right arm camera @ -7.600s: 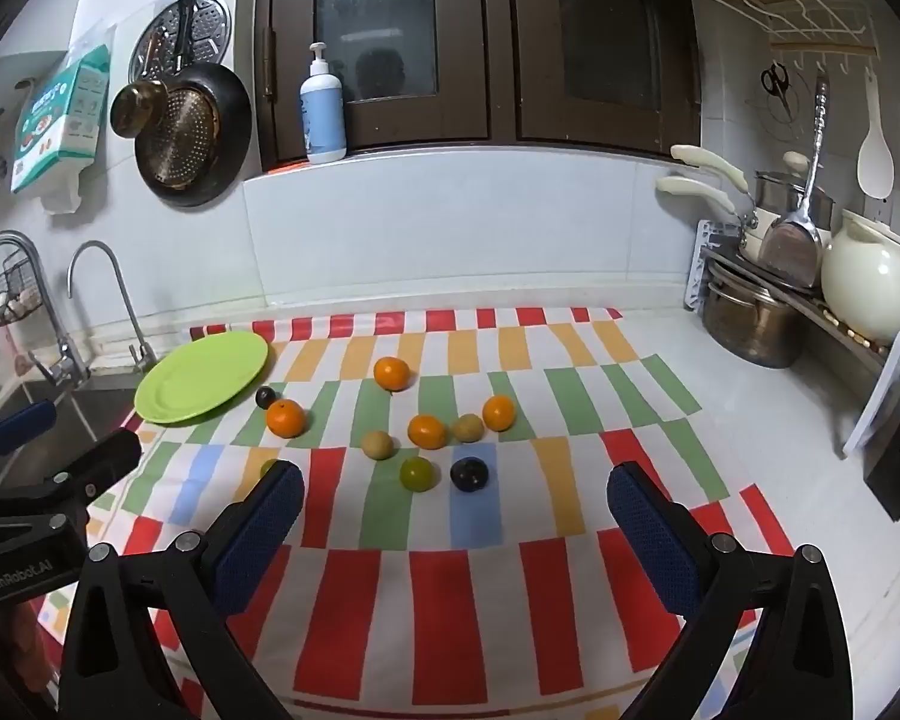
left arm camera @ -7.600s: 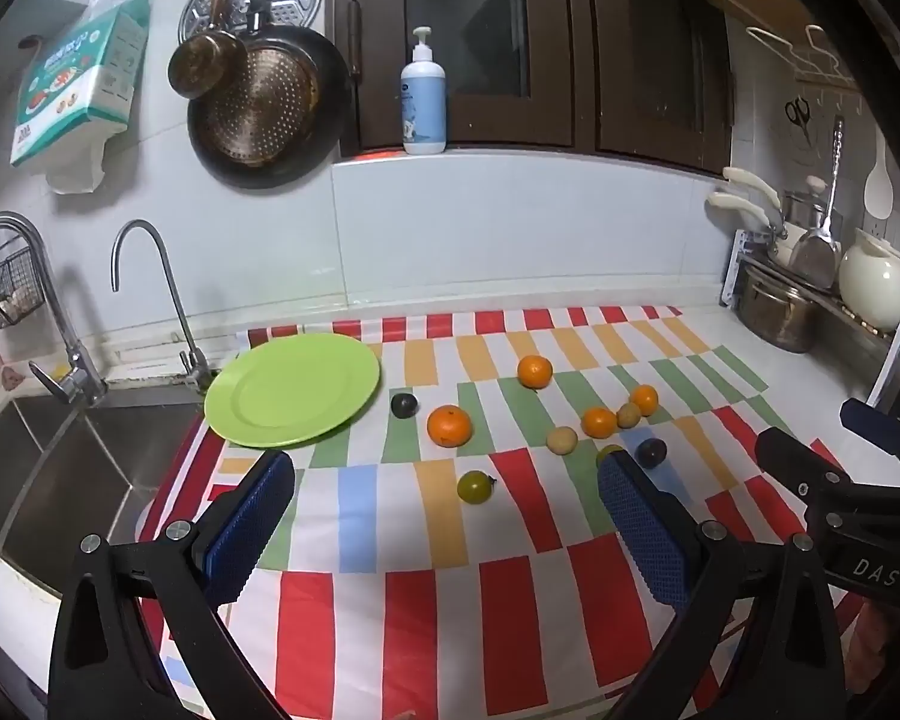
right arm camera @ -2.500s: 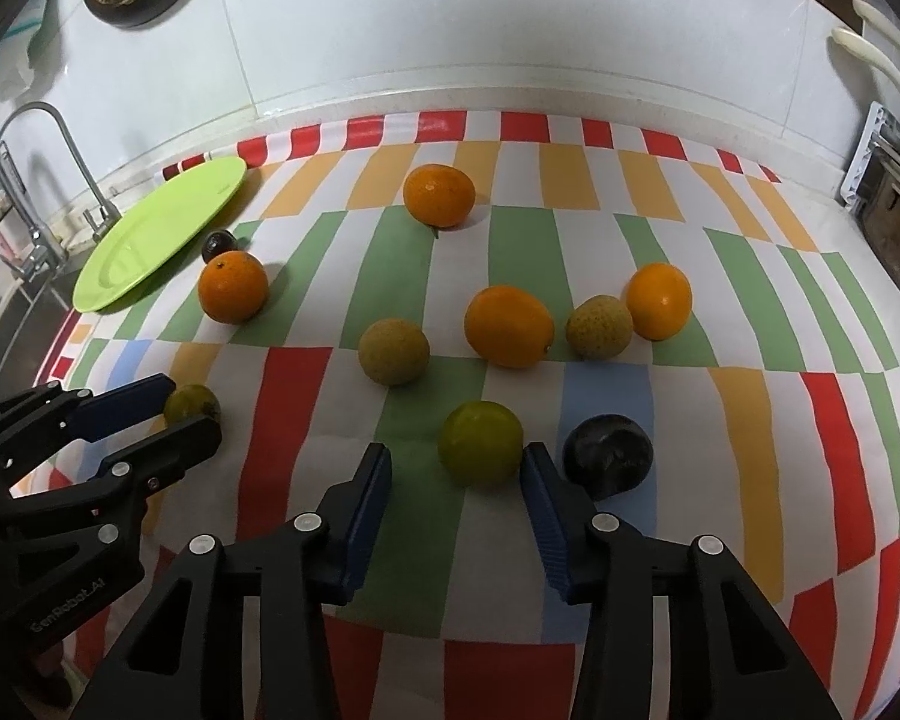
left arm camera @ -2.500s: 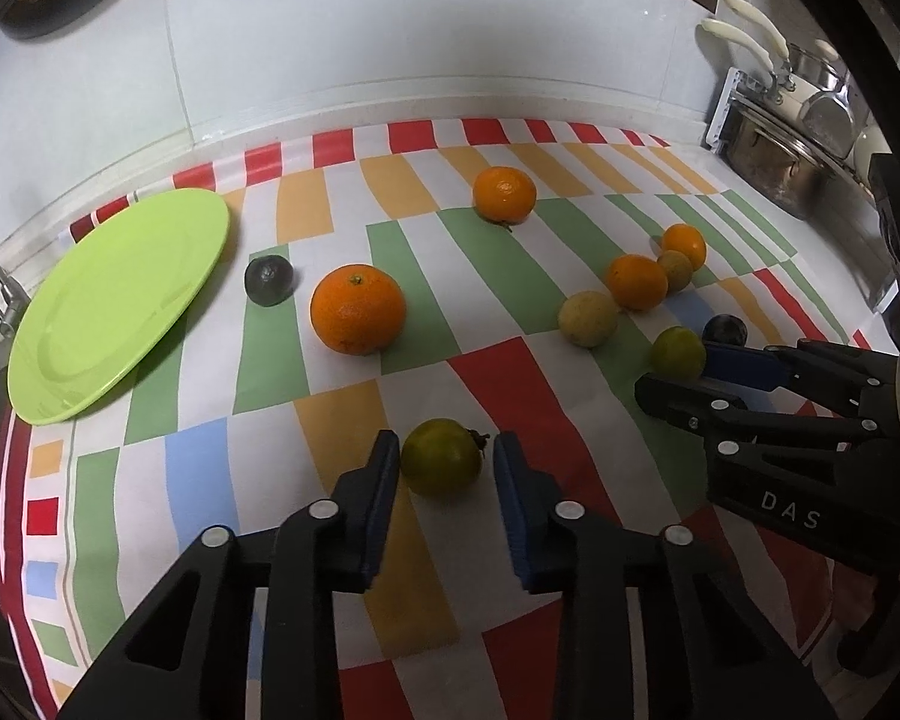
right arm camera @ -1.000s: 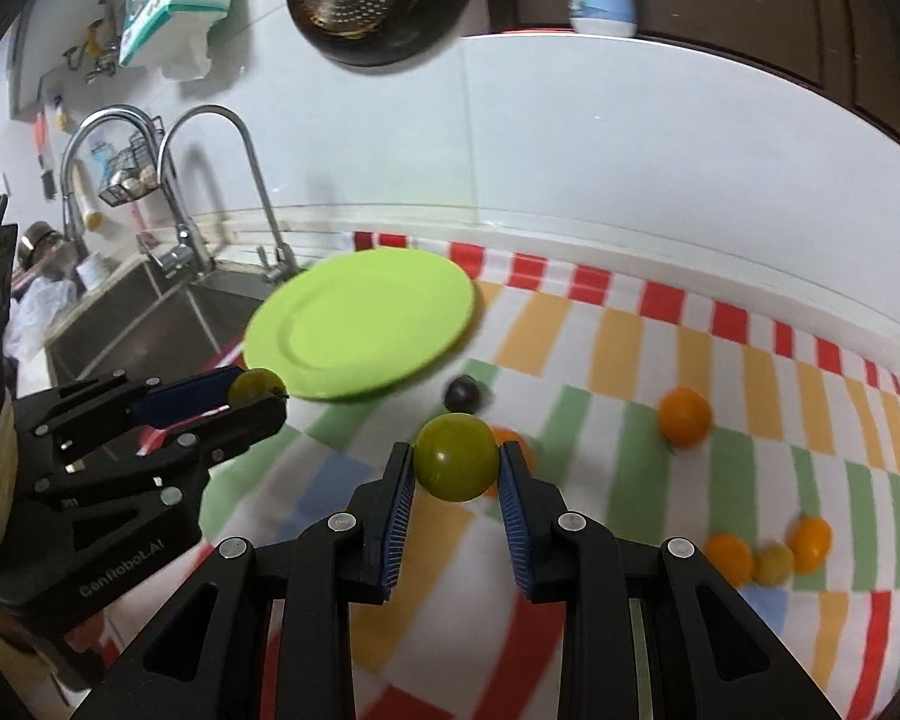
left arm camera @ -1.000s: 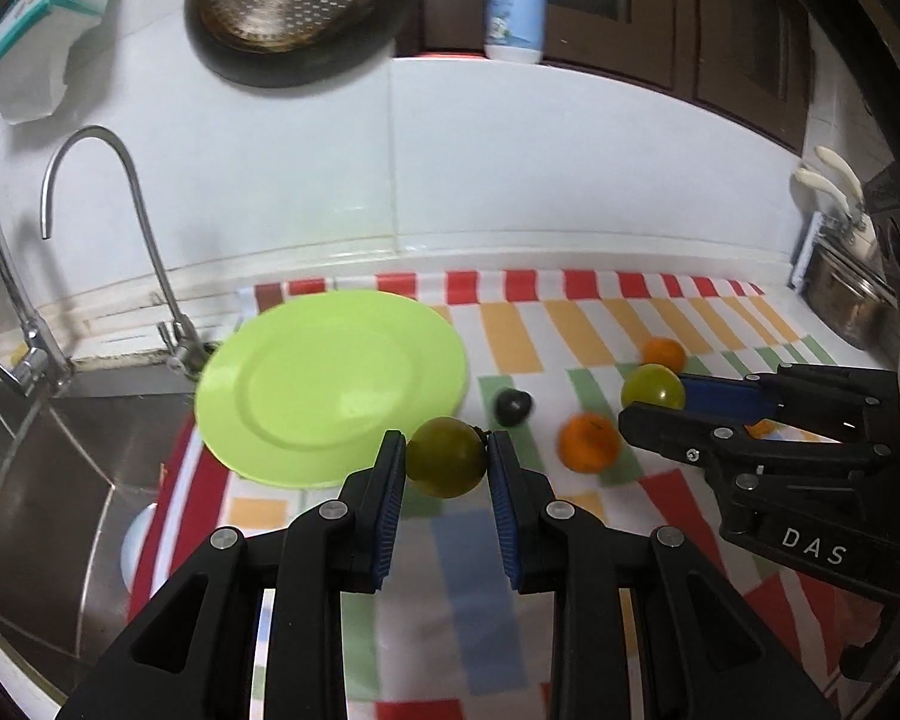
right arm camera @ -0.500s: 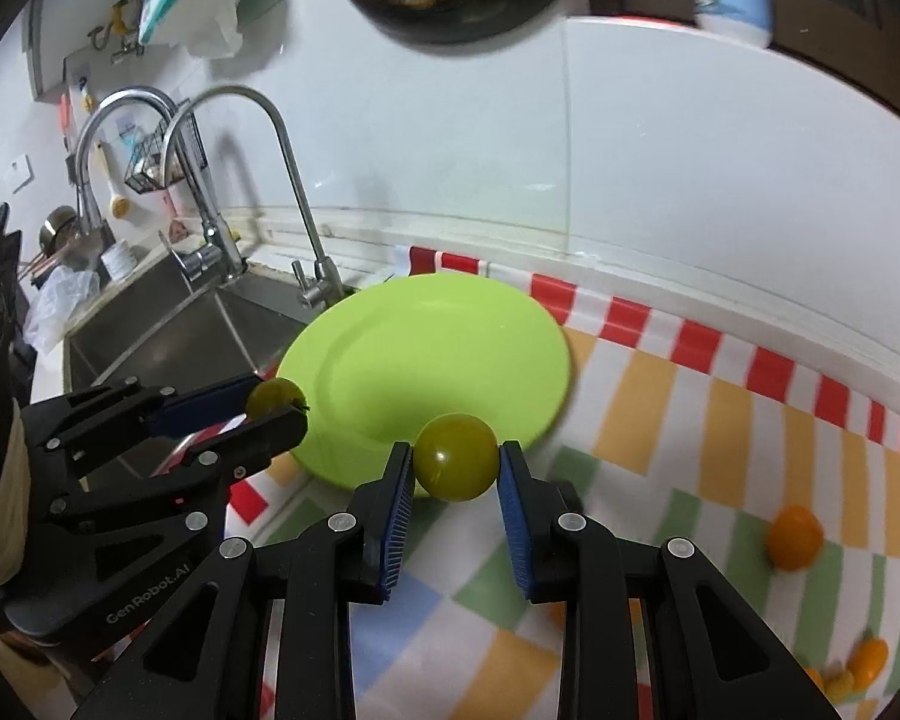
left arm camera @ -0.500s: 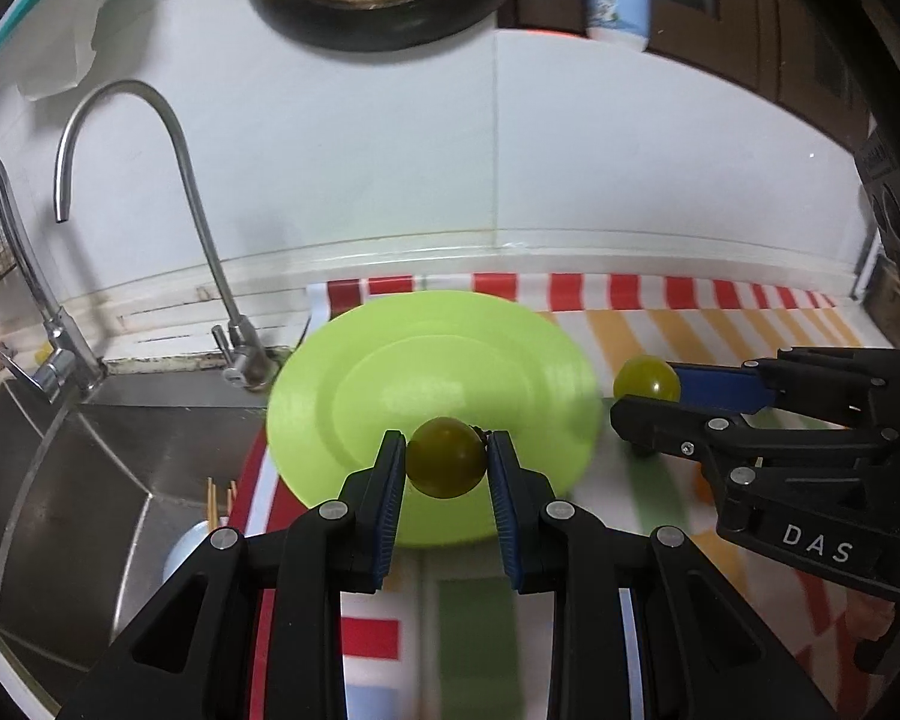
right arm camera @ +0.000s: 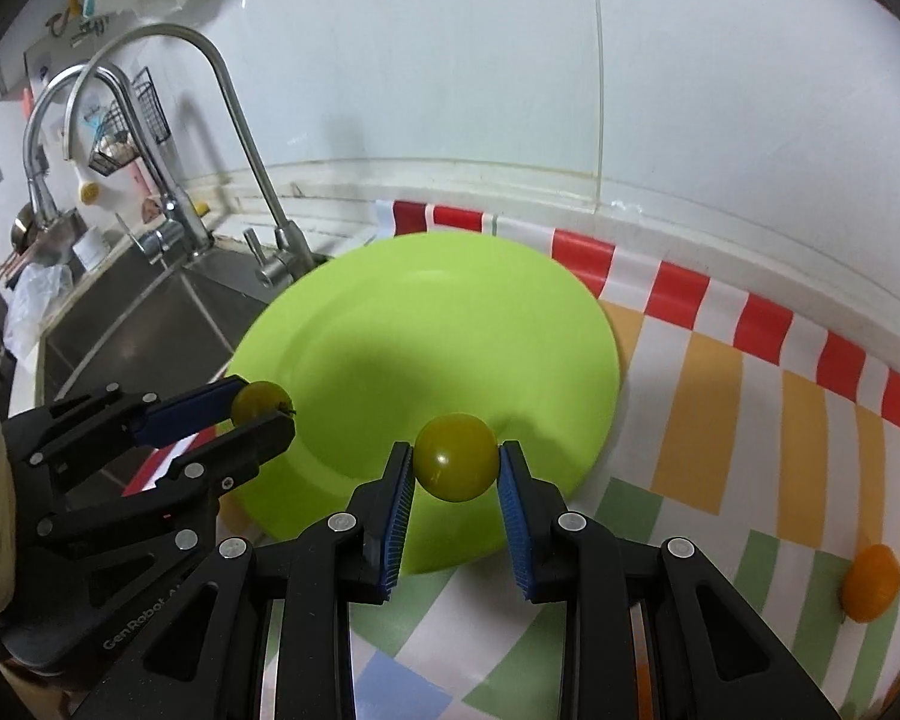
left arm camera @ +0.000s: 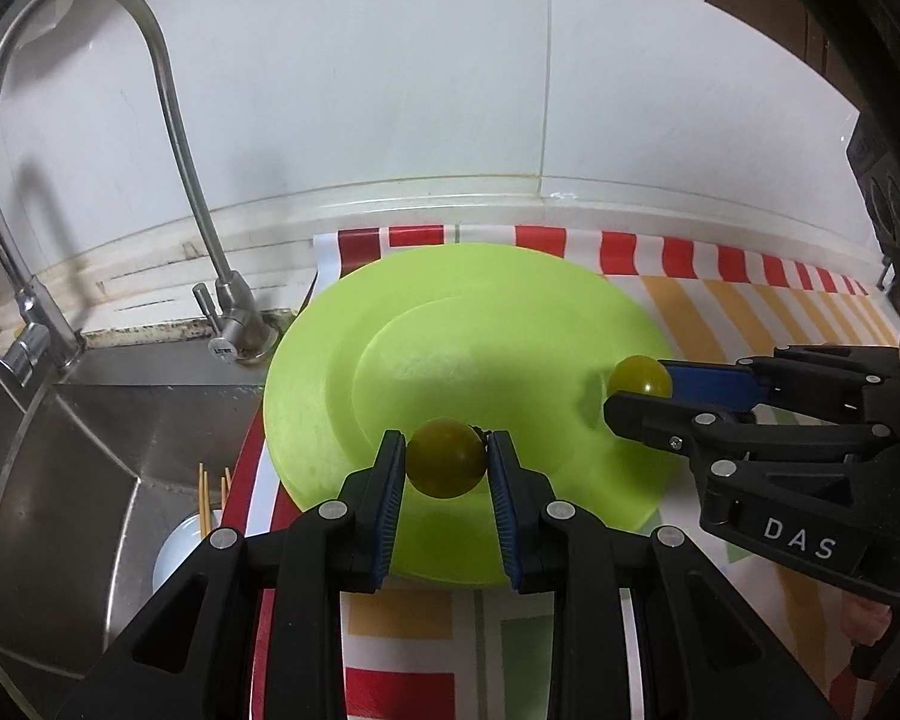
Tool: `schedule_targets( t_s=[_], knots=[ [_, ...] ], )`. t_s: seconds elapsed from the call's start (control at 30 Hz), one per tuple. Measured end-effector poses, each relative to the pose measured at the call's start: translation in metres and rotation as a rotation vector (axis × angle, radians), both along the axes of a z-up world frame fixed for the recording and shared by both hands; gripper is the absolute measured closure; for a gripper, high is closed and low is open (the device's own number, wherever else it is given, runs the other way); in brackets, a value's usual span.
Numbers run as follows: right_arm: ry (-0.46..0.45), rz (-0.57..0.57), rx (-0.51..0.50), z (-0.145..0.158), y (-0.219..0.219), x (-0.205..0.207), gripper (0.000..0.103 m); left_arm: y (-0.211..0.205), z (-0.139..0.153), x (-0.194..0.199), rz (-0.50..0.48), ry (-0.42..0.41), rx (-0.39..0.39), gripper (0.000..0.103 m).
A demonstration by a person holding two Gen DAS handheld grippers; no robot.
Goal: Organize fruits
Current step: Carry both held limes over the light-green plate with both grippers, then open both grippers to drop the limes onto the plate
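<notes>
I am bringing both grippers over from the striped cloth (right arm camera: 702, 396), left gripper (left arm camera: 445, 468) and right gripper (right arm camera: 456, 474) each clamping a green fruit (left arm camera: 445, 463) above the green plate (left arm camera: 330, 372), so release is coming next.

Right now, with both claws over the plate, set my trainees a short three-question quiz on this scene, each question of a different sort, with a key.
1. True or false: the left claw is shut on a yellow-green fruit.
2. Which lies under both held fruits? A) the sink B) the green plate C) a bare stretch of striped cloth
3. Fill in: the fruit in the right claw is coloured ____.

Key
1. True; its pads press the fruit from both sides.
2. B; nothing lies on the plate yet.
3. Yellow-green, like the other; an orange fruit lies on the cloth.
</notes>
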State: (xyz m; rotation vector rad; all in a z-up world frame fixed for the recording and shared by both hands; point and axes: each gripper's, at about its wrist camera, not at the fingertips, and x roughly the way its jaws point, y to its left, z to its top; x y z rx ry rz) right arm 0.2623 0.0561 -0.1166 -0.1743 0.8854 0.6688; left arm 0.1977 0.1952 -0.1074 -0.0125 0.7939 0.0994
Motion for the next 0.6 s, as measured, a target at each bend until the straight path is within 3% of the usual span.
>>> schedule_targets(
  t_s=[0.1, 0.17, 0.2, 0.6],
  knots=[
    [-0.003, -0.002, 0.007, 0.000, 0.001, 0.001, 0.073, 0.002, -0.002, 0.002, 0.000, 0.007, -0.002, 0.072],
    [-0.010, -0.004, 0.008, 0.002, 0.000, 0.001, 0.070, 0.002, 0.001, -0.002, 0.013, -0.004, 0.003, 0.064],
    [-0.015, -0.009, 0.011, 0.003, -0.002, 0.000, 0.065, 0.002, 0.003, -0.003, 0.017, -0.007, 0.001, 0.064],
    [-0.097, -0.071, 0.080, 0.047, -0.045, -0.039, 0.065, -0.024, 0.052, -0.043, 0.026, -0.097, -0.011, 0.064]
  ],
)
